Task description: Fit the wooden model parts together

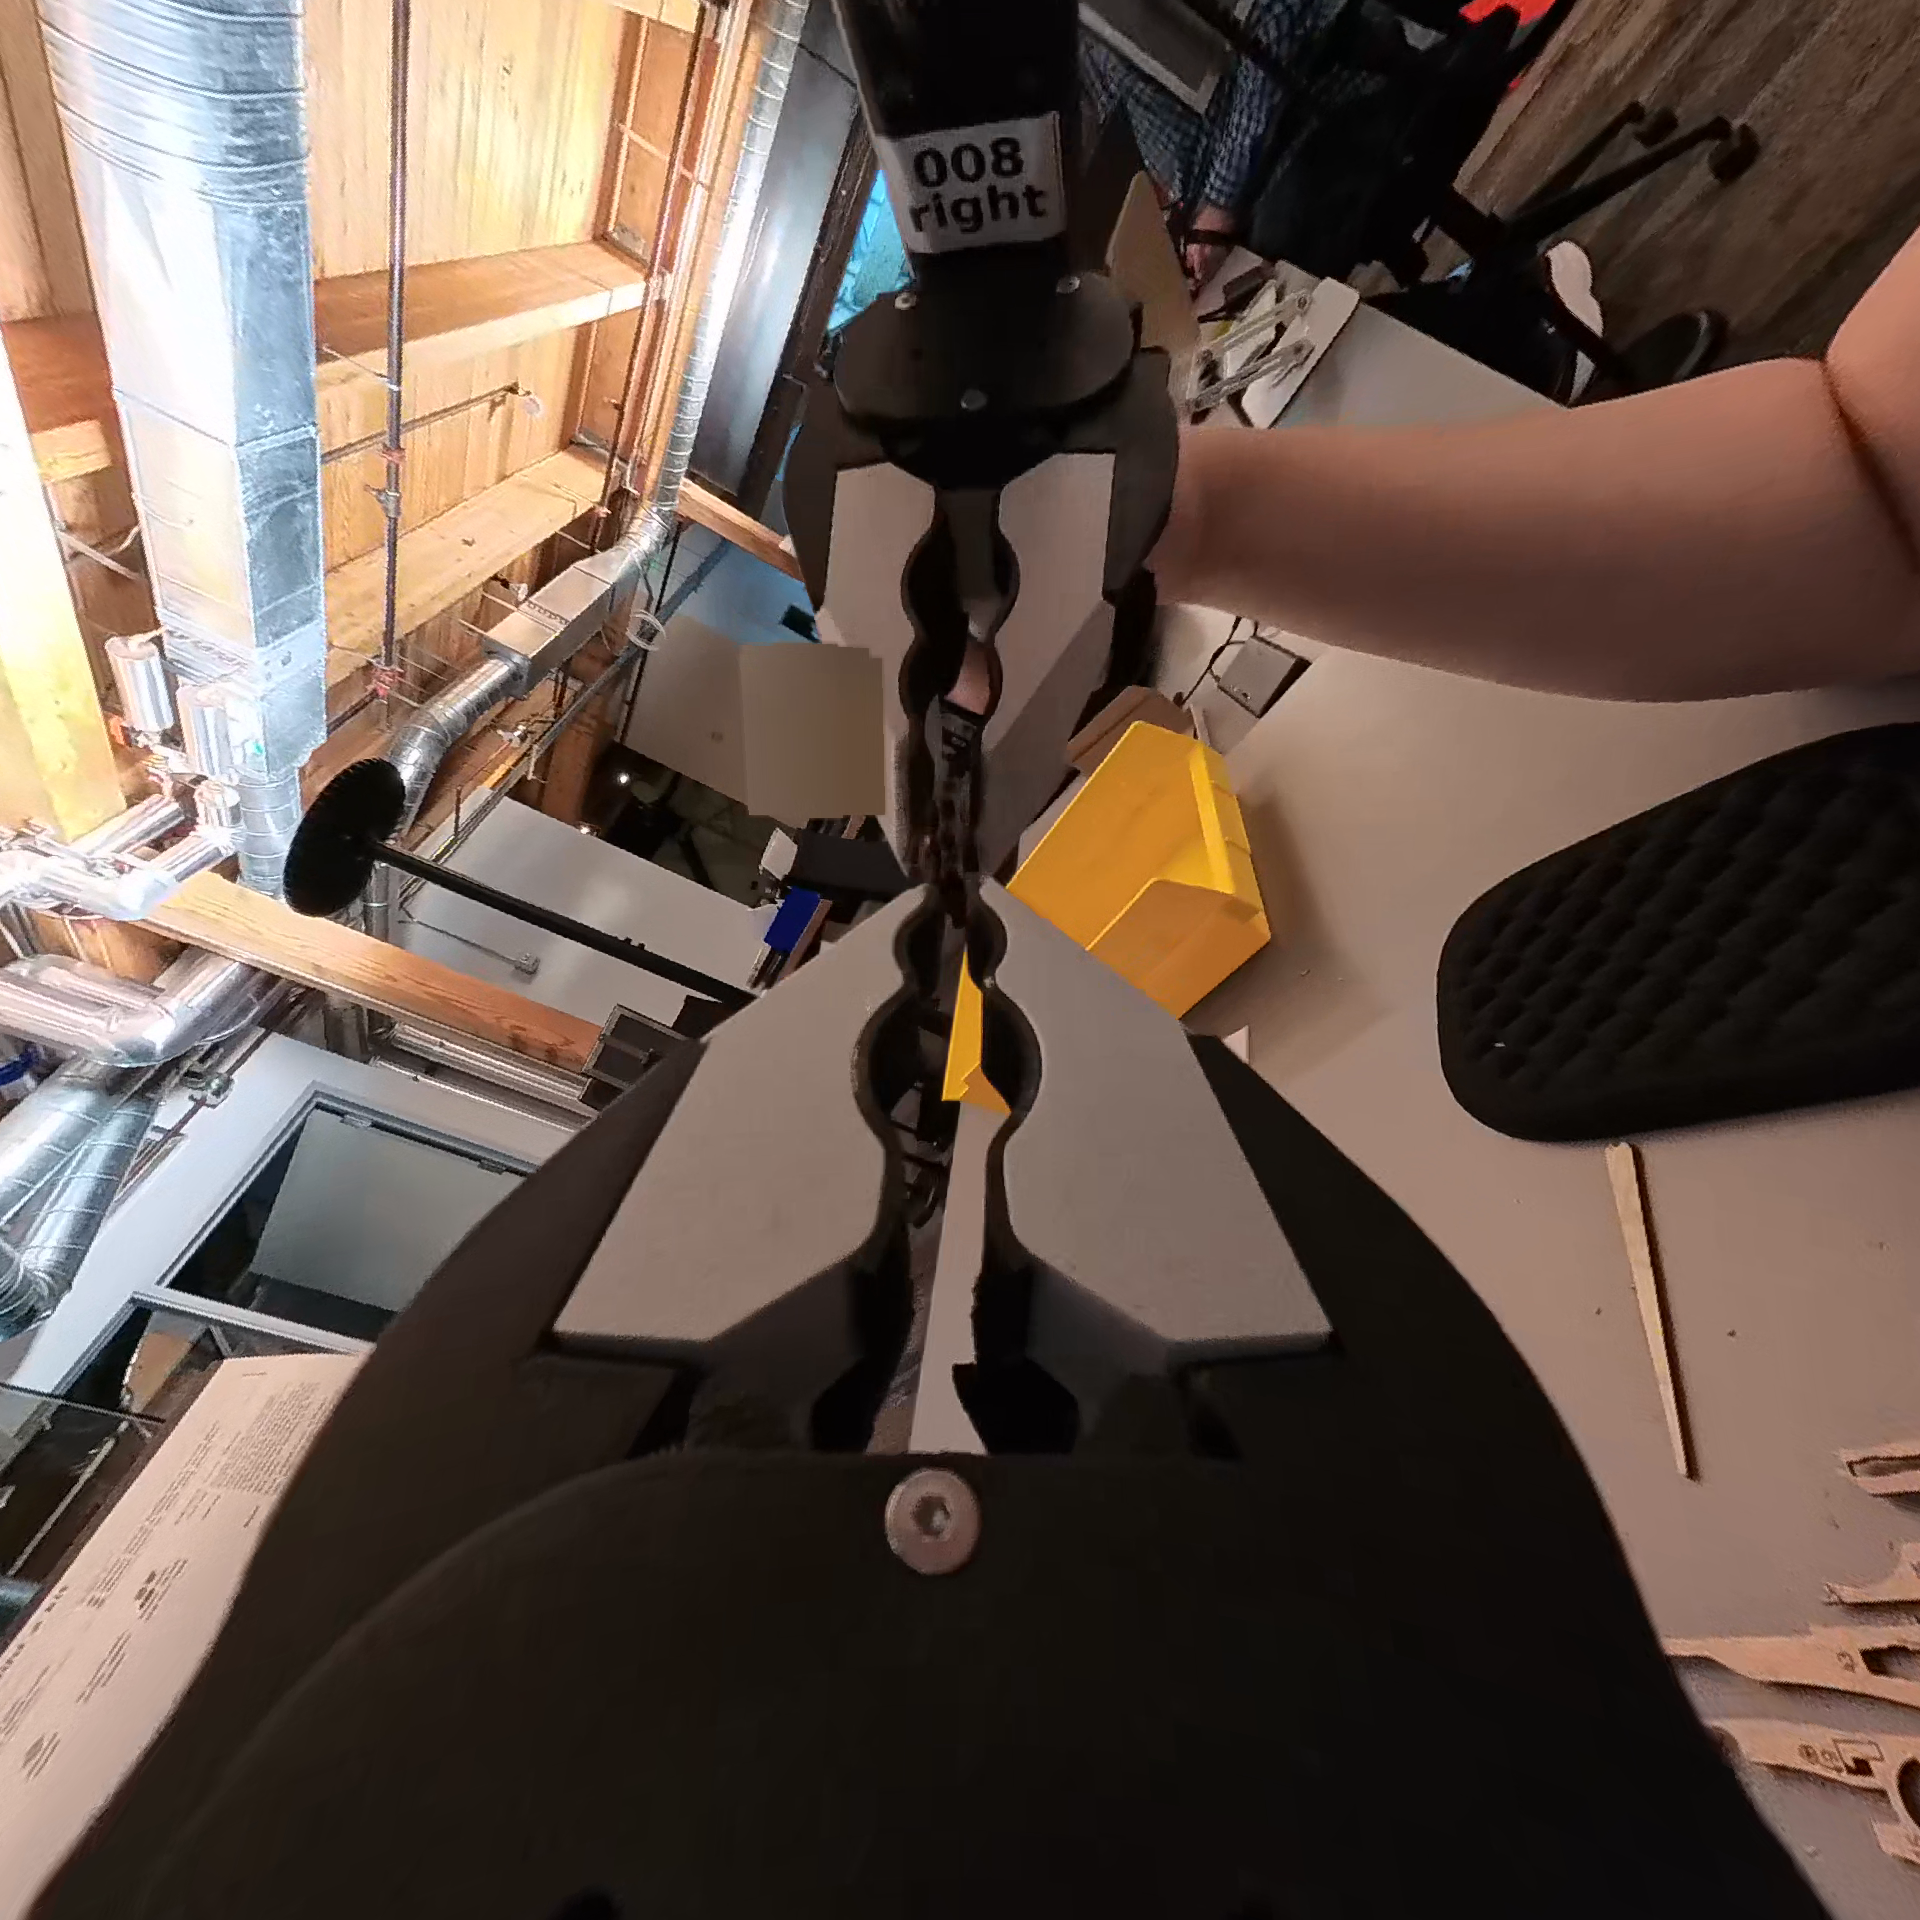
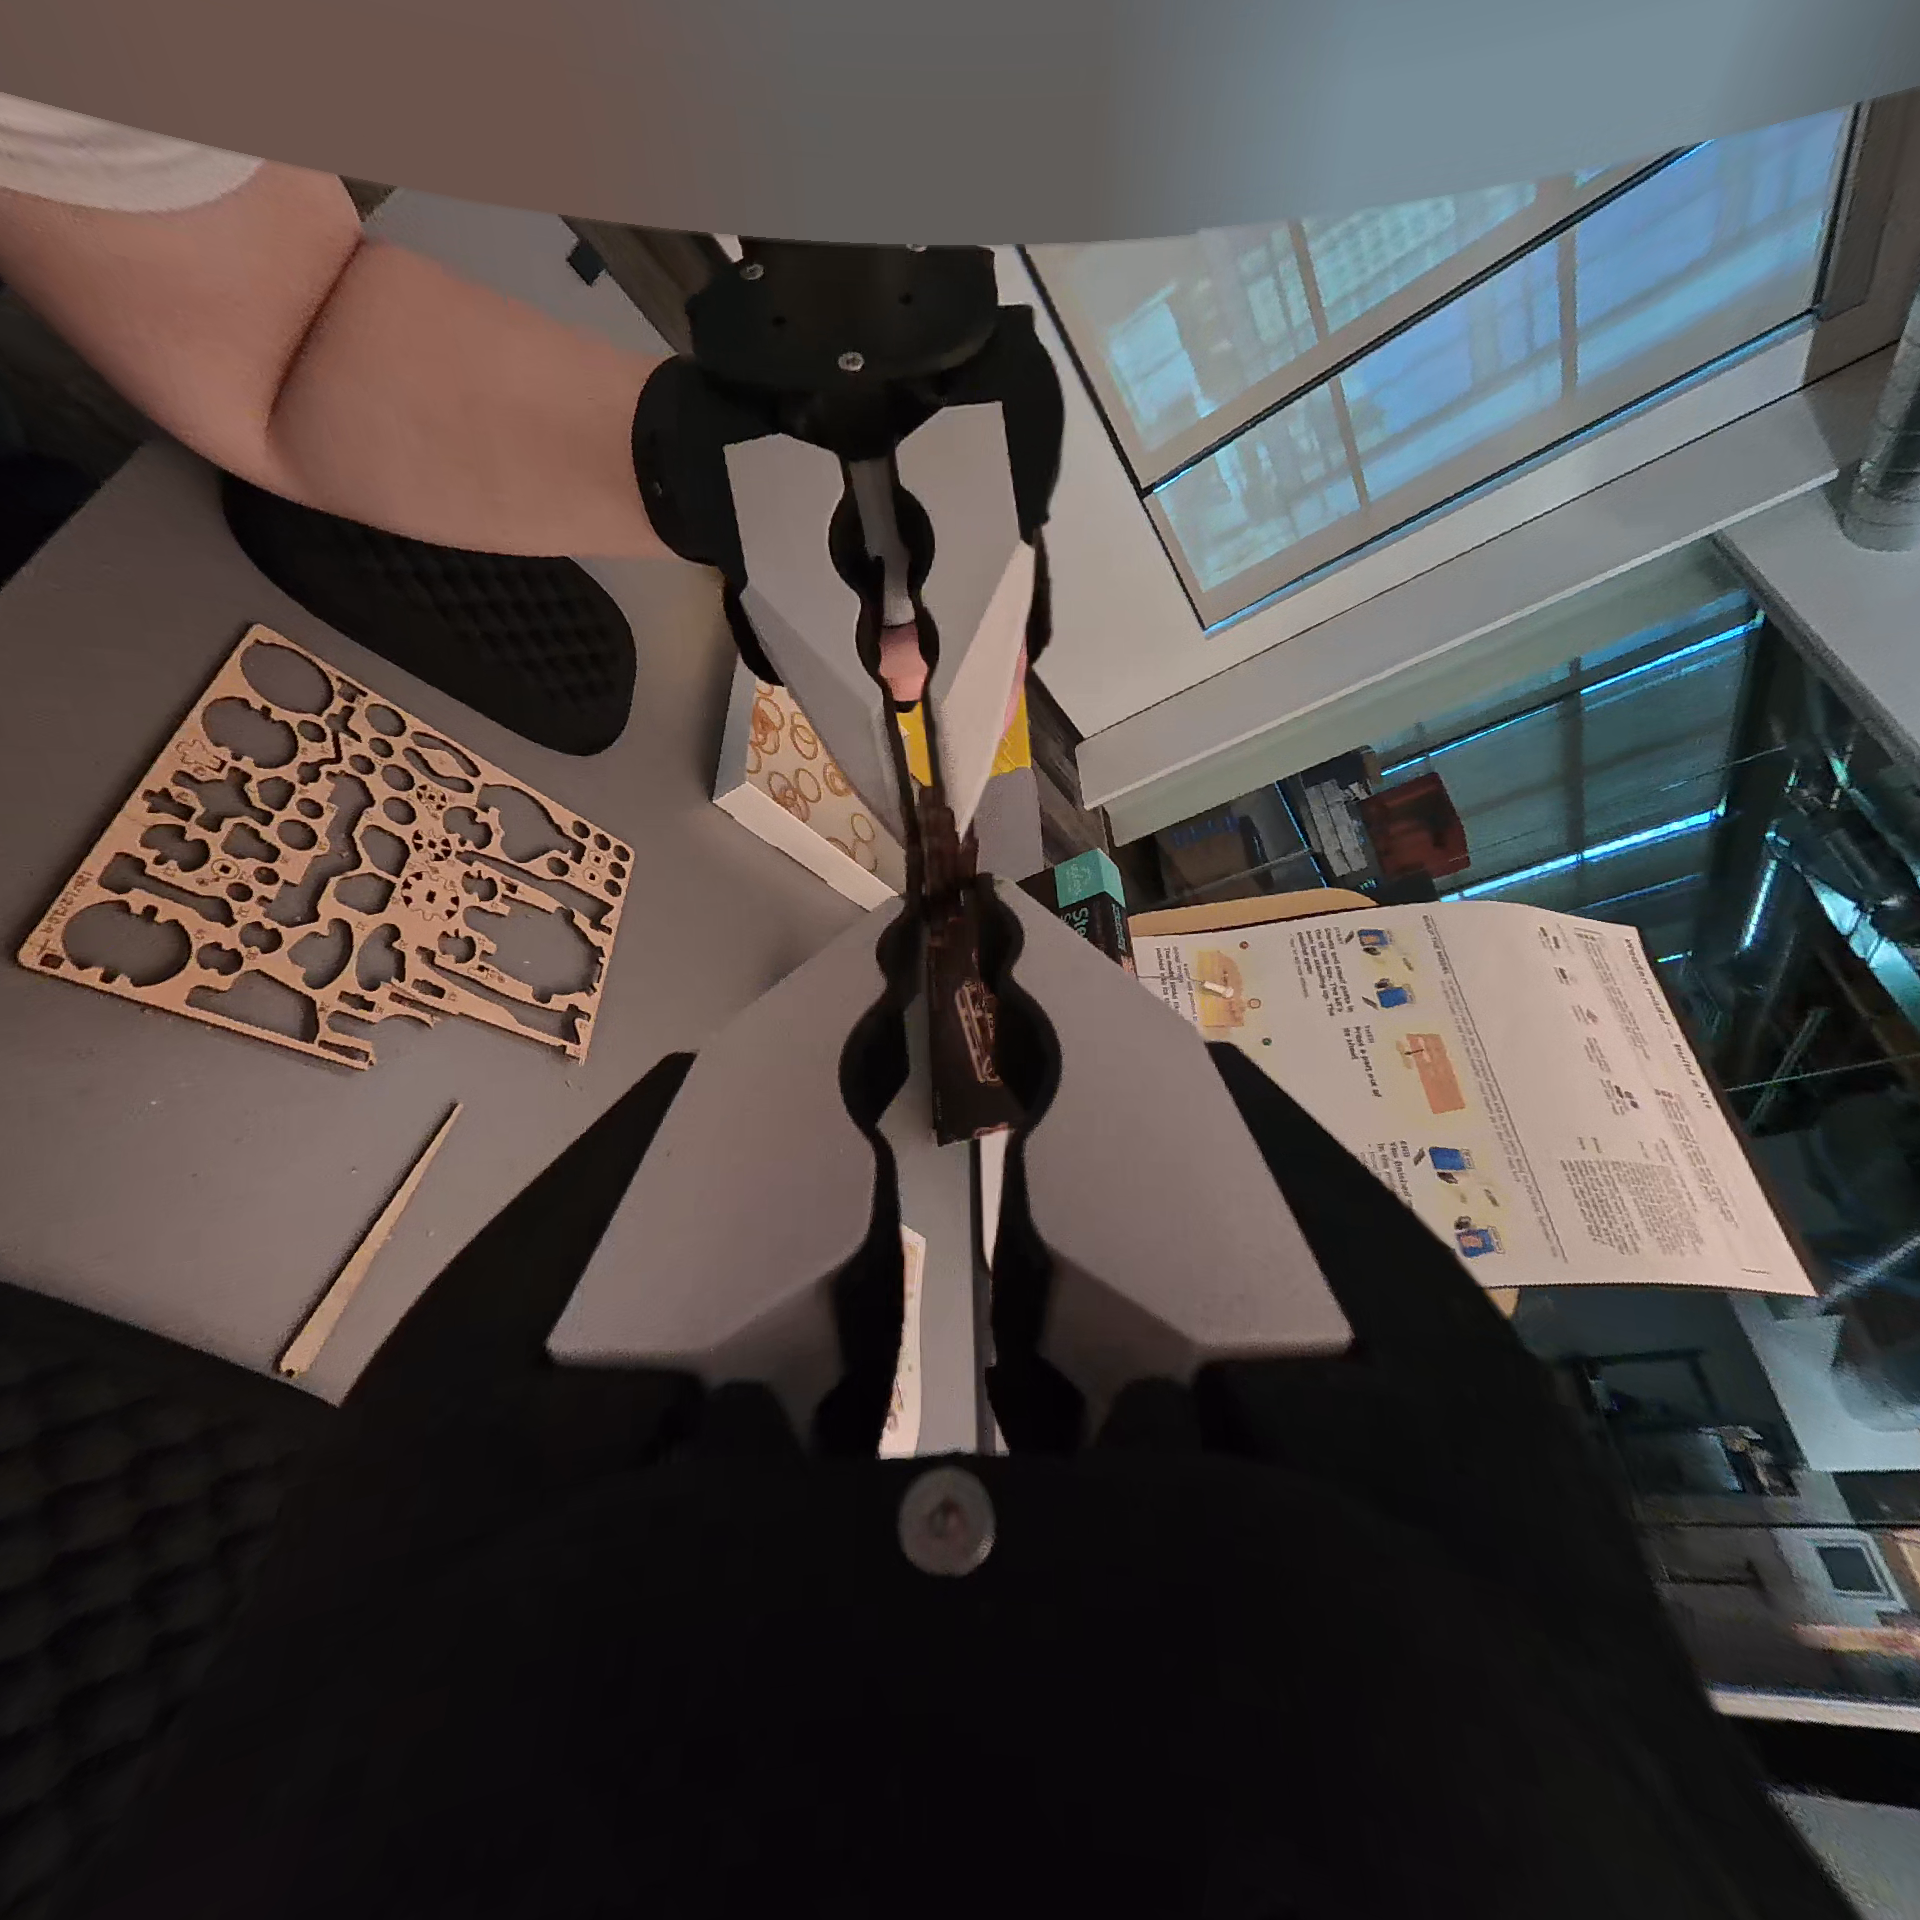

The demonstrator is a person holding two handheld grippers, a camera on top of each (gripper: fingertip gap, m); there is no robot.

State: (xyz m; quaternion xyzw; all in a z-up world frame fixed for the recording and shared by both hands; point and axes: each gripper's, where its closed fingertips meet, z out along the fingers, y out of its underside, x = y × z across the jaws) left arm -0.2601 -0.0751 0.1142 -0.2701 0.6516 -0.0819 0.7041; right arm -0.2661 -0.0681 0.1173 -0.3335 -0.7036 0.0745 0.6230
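My two grippers point at each other, tip to tip, held above the grey table (image 2: pixel 208 1143). My right gripper (image 2: pixel 951 902) is shut on a thin dark wooden part (image 2: pixel 966 1023) seen edge-on, which runs back between its jaws. My left gripper (image 2: pixel 938 823) faces it from the top of the right wrist view and is shut on the other end of the joined wooden pieces (image 2: pixel 935 847). In the left wrist view my left gripper (image 1: pixel 951 902) meets the right gripper (image 1: pixel 943 864), with the dark wooden part (image 1: pixel 948 769) between the right one's fingers. The joint itself is hidden at the tips.
A punched-out wooden sheet (image 2: pixel 322 852) and a thin wooden stick (image 2: pixel 364 1247) lie on the table beside a black mat (image 2: pixel 468 613). A printed instruction sheet (image 2: pixel 1507 1091) lies to the right. A yellow bin (image 1: pixel 1143 862) and loose wooden parts (image 1: pixel 1808 1683) show in the left wrist view. Both grippers' tips are close together, under 4 cm apart.
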